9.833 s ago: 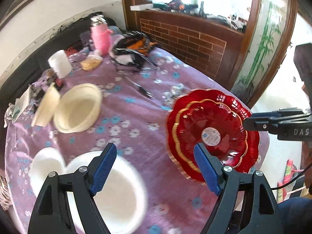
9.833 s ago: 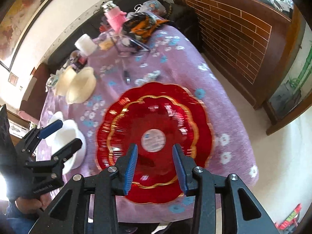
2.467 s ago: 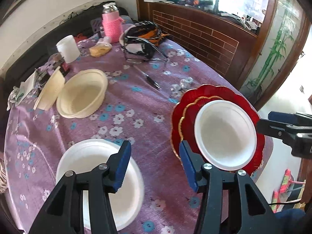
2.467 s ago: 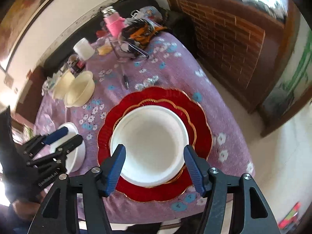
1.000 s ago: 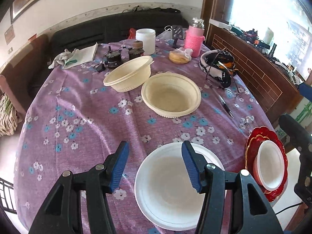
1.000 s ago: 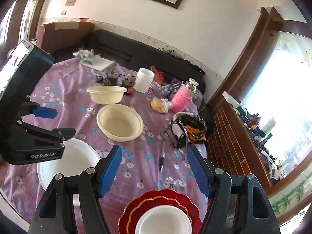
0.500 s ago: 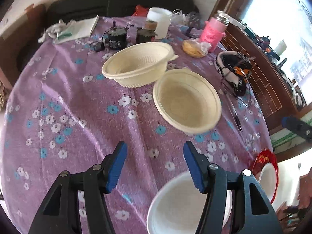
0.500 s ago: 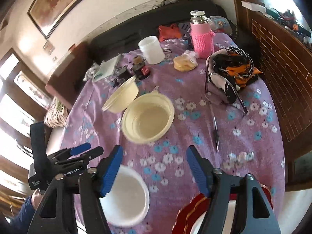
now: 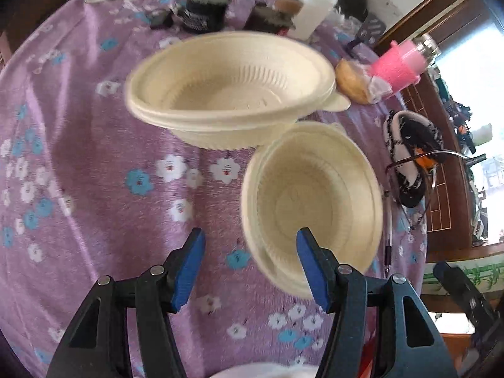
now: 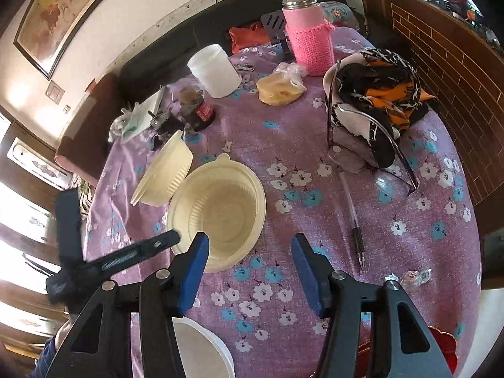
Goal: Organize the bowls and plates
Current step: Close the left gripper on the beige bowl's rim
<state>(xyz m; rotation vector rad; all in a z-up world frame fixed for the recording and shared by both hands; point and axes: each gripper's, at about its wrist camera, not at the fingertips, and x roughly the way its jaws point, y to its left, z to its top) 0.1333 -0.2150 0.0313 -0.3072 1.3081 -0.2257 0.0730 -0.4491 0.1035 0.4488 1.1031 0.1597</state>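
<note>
Two cream bowls sit on the purple flowered tablecloth. The near cream bowl [image 9: 315,201] [image 10: 217,211] lies flat; the far cream bowl [image 9: 230,91] [image 10: 163,173] leans tilted against it. My left gripper [image 9: 249,264] is open and empty, its right finger at the near bowl's rim; it shows in the right wrist view [image 10: 126,258] as a dark blurred arm. My right gripper [image 10: 249,271] is open and empty, just in front of the near bowl. A white bowl [image 10: 201,349] lies at the near edge. A red plate's rim [image 10: 444,346] shows at the lower right.
On the table stand a pink-sleeved thermos [image 10: 308,31], a white cup [image 10: 214,72], a dark bottle [image 10: 197,107], a bagged bun [image 10: 280,89], a patterned cloth with glasses [image 10: 375,107], a pen [image 10: 352,217] and papers [image 10: 138,116]. A brick ledge [image 10: 447,47] runs at right.
Both grippers have moved in toward the two cream bowls, which now look larger. The white bowl and the red plate have slid to the bottom edge of the views.
</note>
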